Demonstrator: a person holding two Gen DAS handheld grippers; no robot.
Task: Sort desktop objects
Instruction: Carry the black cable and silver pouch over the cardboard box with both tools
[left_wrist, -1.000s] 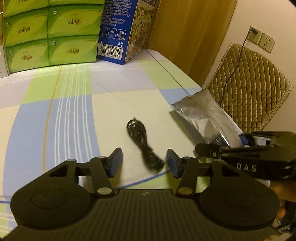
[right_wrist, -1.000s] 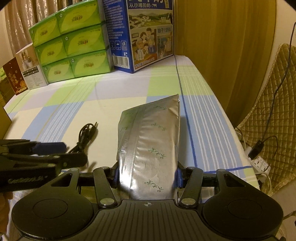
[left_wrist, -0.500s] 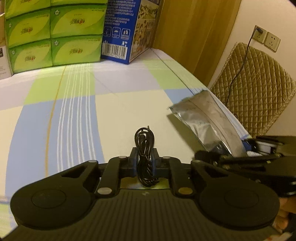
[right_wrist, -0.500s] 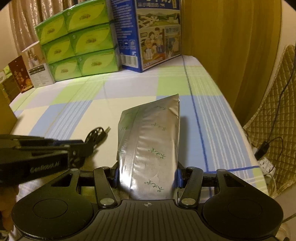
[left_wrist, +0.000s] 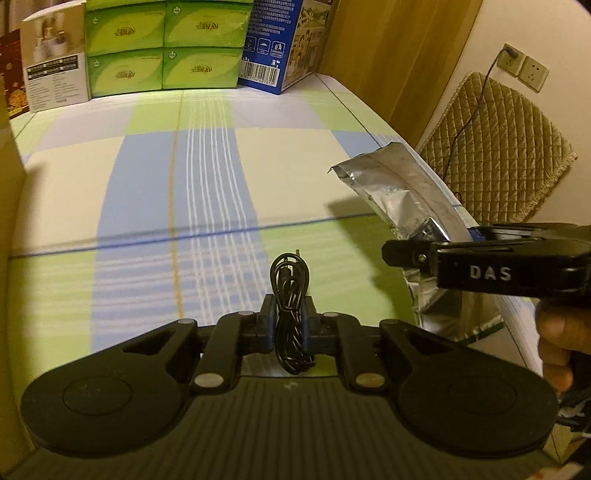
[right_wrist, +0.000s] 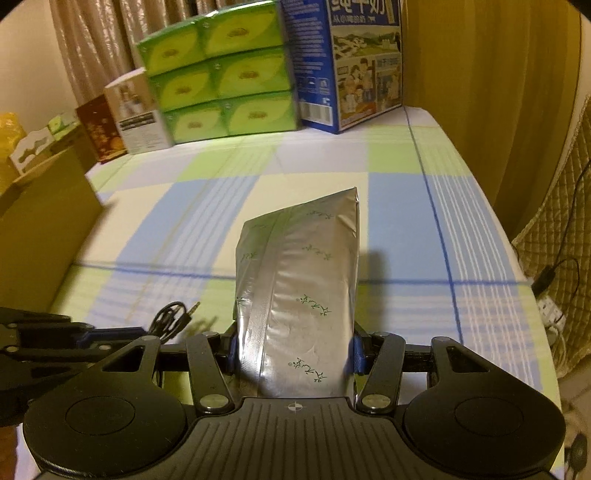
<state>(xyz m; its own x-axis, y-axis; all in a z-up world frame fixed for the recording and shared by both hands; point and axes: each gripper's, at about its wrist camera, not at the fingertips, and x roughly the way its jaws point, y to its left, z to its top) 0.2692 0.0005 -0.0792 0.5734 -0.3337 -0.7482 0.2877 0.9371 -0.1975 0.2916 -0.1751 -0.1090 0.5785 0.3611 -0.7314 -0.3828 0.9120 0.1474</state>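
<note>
At the far left, a brown cardboard box, cut off by the frame edge, contents hidden. Along the far edge of the table, a white carton, stacked green tissue packs and a blue milk box. Near centre, left tool closed tight on a coiled black cable, lifted off the checked cloth, lower loops hanging behind the fingers. To the right, right tool clamped on a silver foil pouch, held clear of the table, its base hidden below. Far right, part of a hand and a quilted chair.
</note>
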